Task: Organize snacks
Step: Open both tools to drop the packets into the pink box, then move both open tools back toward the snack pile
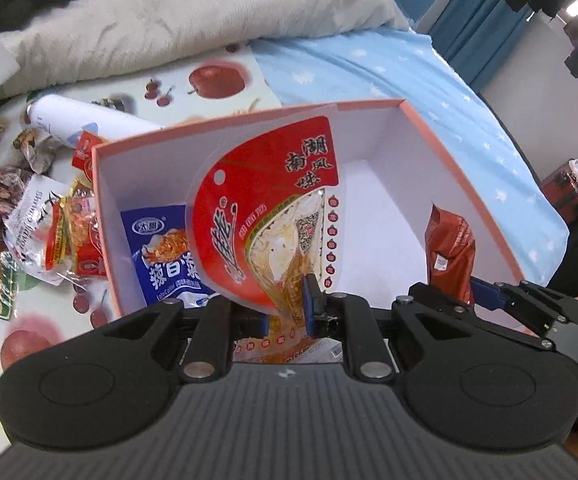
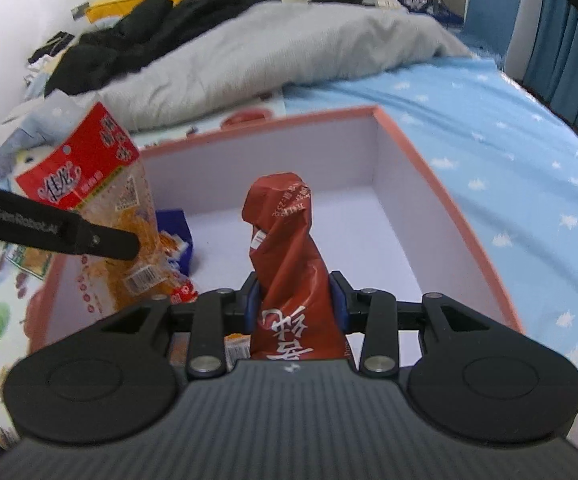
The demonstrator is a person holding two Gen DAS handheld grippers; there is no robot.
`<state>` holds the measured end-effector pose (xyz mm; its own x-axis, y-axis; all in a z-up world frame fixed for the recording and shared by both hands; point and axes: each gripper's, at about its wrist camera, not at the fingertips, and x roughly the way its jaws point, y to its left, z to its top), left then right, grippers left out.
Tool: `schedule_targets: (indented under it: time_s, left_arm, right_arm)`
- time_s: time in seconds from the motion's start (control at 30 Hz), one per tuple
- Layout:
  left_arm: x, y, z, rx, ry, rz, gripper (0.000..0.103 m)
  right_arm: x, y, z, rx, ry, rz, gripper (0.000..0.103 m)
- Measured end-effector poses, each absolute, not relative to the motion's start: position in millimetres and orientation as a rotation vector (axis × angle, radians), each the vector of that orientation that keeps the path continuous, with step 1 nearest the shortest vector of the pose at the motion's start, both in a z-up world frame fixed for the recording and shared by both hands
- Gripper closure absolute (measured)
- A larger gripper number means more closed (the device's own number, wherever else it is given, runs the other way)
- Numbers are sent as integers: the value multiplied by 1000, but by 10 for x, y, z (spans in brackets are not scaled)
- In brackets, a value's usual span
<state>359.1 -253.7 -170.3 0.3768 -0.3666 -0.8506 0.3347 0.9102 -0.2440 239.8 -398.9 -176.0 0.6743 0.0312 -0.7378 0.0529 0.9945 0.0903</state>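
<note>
My left gripper (image 1: 289,312) is shut on the lower edge of a red-and-clear snack packet (image 1: 273,216), which stands tilted over the left half of a pink-rimmed white box (image 1: 249,118). A blue snack packet (image 1: 165,256) lies in the box's left corner. My right gripper (image 2: 295,304) is shut on a crumpled dark red packet (image 2: 285,248), held upright over the near right part of the box (image 2: 441,200). In the right wrist view the left gripper's fingers (image 2: 105,240) and their red-and-clear packet (image 2: 101,184) show at the left. The dark red packet (image 1: 449,252) also shows at the right of the left wrist view.
Several loose snack packets (image 1: 29,220) and a white bottle (image 1: 85,118) lie on a fruit-patterned cloth (image 1: 21,340) left of the box. A grey duvet (image 1: 169,12) is heaped behind. A blue star-print sheet (image 1: 409,80) covers the bed to the right.
</note>
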Motion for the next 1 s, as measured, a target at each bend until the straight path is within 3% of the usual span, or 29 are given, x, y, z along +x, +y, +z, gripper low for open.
schedule_targets:
  time_s: [0.23, 0.33, 0.4, 0.47, 1.0]
  left_arm:
    - [3604, -2515, -1753, -18, 1109, -430, 82]
    - [3568, -2505, -1705, 8, 1093, -420, 66]
    - [3523, -2466, -1624, -24, 1084, -420, 55]
    - [3462, -2459, -1511, -7, 1047, -408, 38]
    - [2904, -2041, -609, -41, 844, -430, 37]
  right_arm:
    - [2389, -4009, -1860, 141, 848, -7, 62]
    - [2412, -4049, -1863, 163, 860, -7, 51]
    - [2397, -4055, -1829, 169, 851, -9, 34]
    - [2356, -4052, -1782, 163, 837, -8, 31]
    - [1928, -3811, -1081, 169, 668, 1, 31]
